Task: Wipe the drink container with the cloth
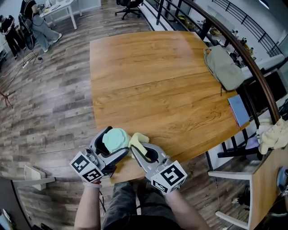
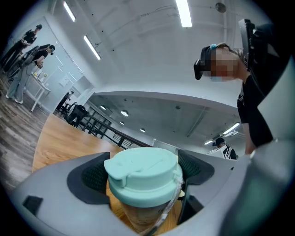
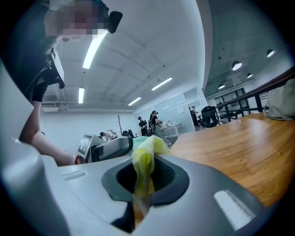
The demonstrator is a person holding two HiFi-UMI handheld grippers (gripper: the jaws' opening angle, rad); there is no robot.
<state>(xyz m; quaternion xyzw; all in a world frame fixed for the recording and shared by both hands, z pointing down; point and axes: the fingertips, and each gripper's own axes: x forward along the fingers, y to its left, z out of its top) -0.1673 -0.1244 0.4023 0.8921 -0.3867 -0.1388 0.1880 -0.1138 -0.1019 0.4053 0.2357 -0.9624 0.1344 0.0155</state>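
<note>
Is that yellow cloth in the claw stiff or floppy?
Probably floppy: the yellow cloth bunches and folds where the right claw pinches it. Likely very light, since that small pinch holds it up. Pressed on the cup, it would probably squash and wrap around.

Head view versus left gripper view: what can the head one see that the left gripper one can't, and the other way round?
Only the head view shows the grey bag and the blue book near the table's right edge. Only the left gripper view shows the ceiling lights and the brown body of the drink container under its lid. Both show the mint lid, the left gripper closed round the container, and the wooden table.
</note>
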